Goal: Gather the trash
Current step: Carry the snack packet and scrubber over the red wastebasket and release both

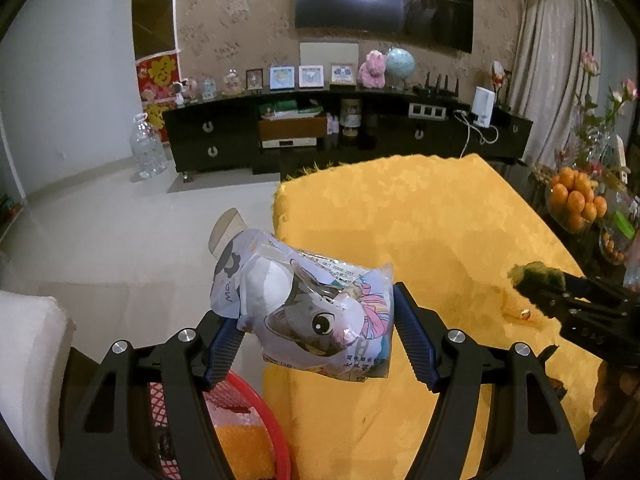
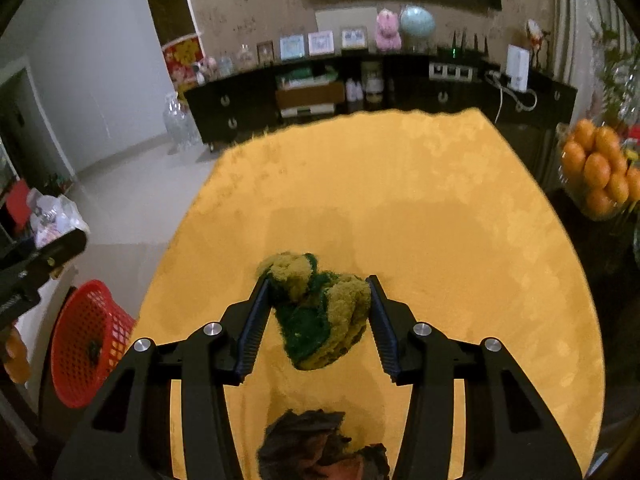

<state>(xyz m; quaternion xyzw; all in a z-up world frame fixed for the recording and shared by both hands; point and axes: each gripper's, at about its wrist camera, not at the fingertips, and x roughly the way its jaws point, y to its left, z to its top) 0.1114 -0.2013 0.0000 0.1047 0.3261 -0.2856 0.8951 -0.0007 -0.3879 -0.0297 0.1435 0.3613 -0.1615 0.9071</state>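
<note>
Holding a crumpled printed plastic snack wrapper with a cartoon cat face (image 1: 316,312), the left gripper (image 1: 316,344) keeps its two blue ribbed pads (image 1: 414,344) set moderately apart, one against each side of the packet. The wrapper hangs clear of the surfaces below it, above the left edge of the yellow plush tablecloth (image 1: 440,216) and near the red plastic mesh basket (image 1: 256,408), whose rim shows just below the left finger. Inside that basket lies an orange textured item; what it is cannot be told.

The right gripper (image 2: 316,320) has a crushed yellow-and-green scouring sponge (image 2: 320,312) between its fingers. Both ribbed pads (image 2: 252,332) touch the sponge, which bulges out above and below them, and the fingers stand at a narrow-to-medium gap. The sponge is off the tablecloth (image 2: 400,184), over its near middle. In the left wrist view the same sponge (image 1: 532,274) shows at the tip of the right gripper (image 1: 540,280) at the right edge.

A dark crumpled wrapper (image 2: 320,444) lies on the cloth below the right gripper. From the right wrist view, the basket (image 2: 88,344) stands on the floor off the left side of the table. A bowl of oranges (image 2: 600,168) sits at the far right.
</note>
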